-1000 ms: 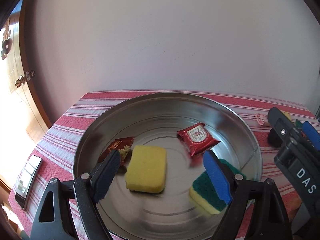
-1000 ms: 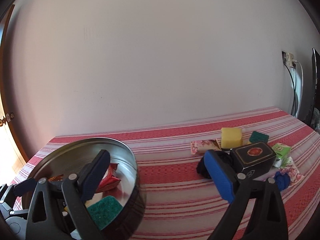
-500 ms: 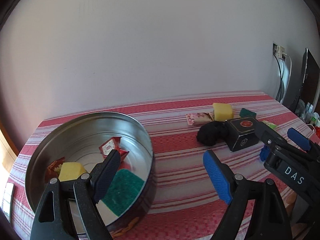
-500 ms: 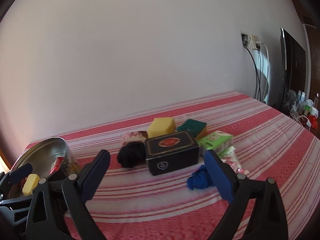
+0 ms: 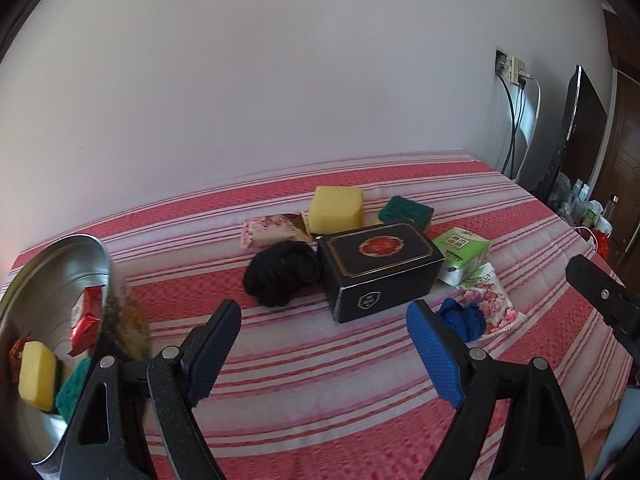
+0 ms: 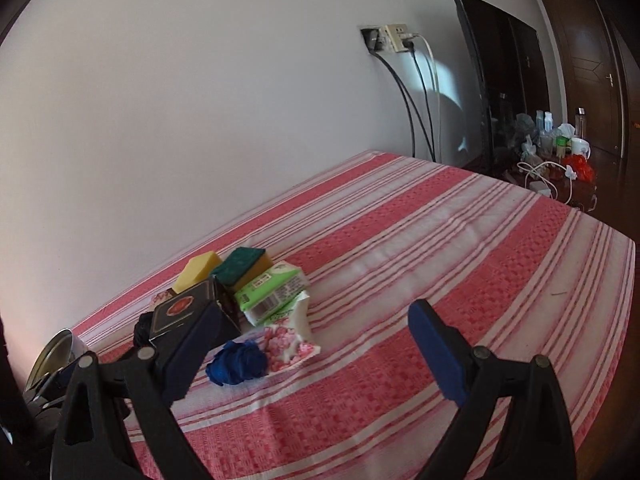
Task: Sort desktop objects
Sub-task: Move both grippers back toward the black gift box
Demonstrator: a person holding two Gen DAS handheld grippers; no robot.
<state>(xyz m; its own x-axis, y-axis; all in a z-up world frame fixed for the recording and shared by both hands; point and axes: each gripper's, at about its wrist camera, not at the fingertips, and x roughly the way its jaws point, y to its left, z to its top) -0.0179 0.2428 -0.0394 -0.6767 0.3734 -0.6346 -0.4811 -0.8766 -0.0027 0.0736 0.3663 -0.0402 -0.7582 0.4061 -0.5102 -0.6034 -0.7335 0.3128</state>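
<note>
On the red striped tablecloth (image 5: 320, 380) lies a pile: a black box (image 5: 380, 268), a black cloth (image 5: 280, 276), a yellow sponge (image 5: 336, 208), a green scouring sponge (image 5: 406, 212), a pink snack packet (image 5: 268, 232), a green tissue pack (image 5: 464, 252), a floral packet (image 5: 488, 304) and a blue cloth (image 5: 460, 320). My left gripper (image 5: 324, 320) hangs open and empty in front of the box. My right gripper (image 6: 316, 320) is open and empty too, with the blue cloth (image 6: 236, 362) just beyond its left finger. The round metal tin (image 5: 52, 264) at far left holds sponges and red packets.
A dark screen (image 6: 496, 80) stands past the table's far right corner, beside a wall socket with cables (image 6: 392, 38). A cluttered side table (image 6: 552, 152) lies beyond it. The cloth to the right of the pile is bare up to the table edge (image 6: 624, 280).
Both views have swung right, from over the metal tin to the pile of loose objects. The tin slid to the left edge. Both grippers stayed open and empty.
</note>
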